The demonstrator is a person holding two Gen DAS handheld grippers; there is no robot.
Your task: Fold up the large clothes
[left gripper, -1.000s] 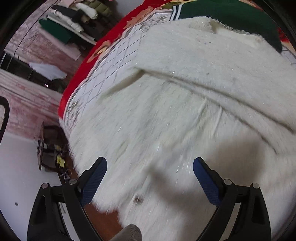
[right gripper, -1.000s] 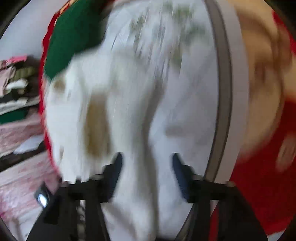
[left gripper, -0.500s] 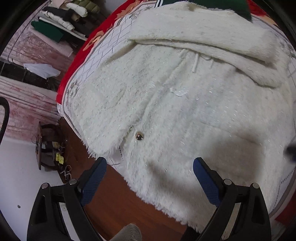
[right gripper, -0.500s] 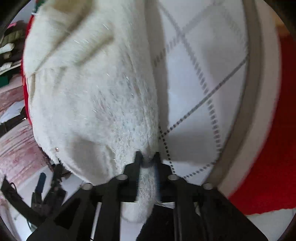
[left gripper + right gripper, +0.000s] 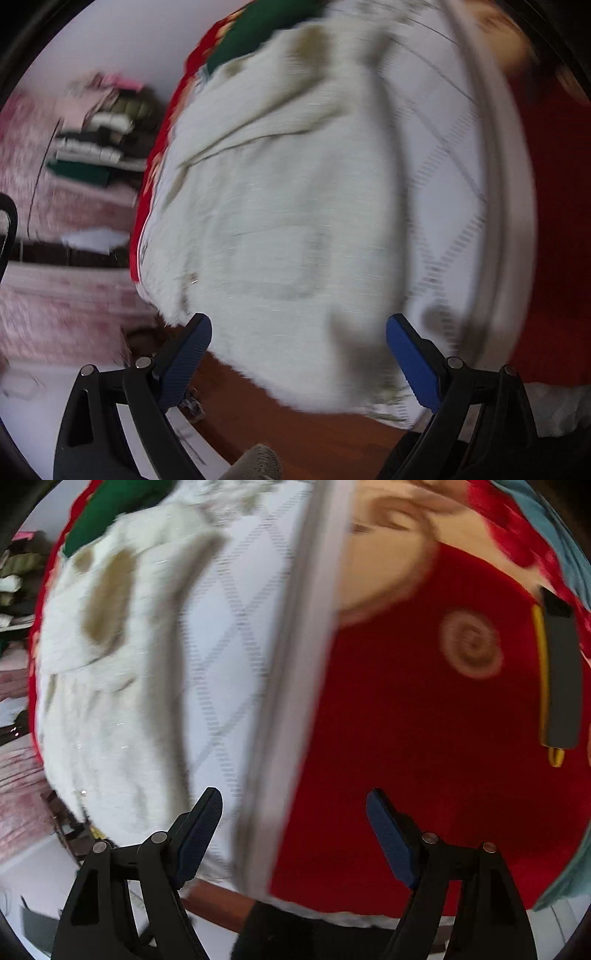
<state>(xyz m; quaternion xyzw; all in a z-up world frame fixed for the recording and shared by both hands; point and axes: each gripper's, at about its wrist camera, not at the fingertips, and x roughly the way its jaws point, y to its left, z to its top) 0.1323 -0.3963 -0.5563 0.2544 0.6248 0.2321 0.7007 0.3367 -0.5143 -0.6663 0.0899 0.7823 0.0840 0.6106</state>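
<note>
A fluffy white cardigan (image 5: 280,206) lies folded on a red-bordered white patterned cloth (image 5: 454,192) over the table. It also shows in the right wrist view (image 5: 110,686), at the left. My left gripper (image 5: 297,343) is open and empty above the cardigan's near hem. My right gripper (image 5: 293,819) is open and empty over the cloth's grey border (image 5: 295,686), to the right of the cardigan. Both views are blurred by motion.
A green garment (image 5: 266,26) lies beyond the cardigan. Shelves with stacked folded clothes (image 5: 99,136) stand at the far left. The brown table edge (image 5: 295,435) is near me. A dark strip with a yellow edge (image 5: 557,672) lies on the red cloth at right.
My right gripper was shut on the cardigan's edge; it has let go, opened and swung right. My left gripper stayed open and swung right across the cardigan.
</note>
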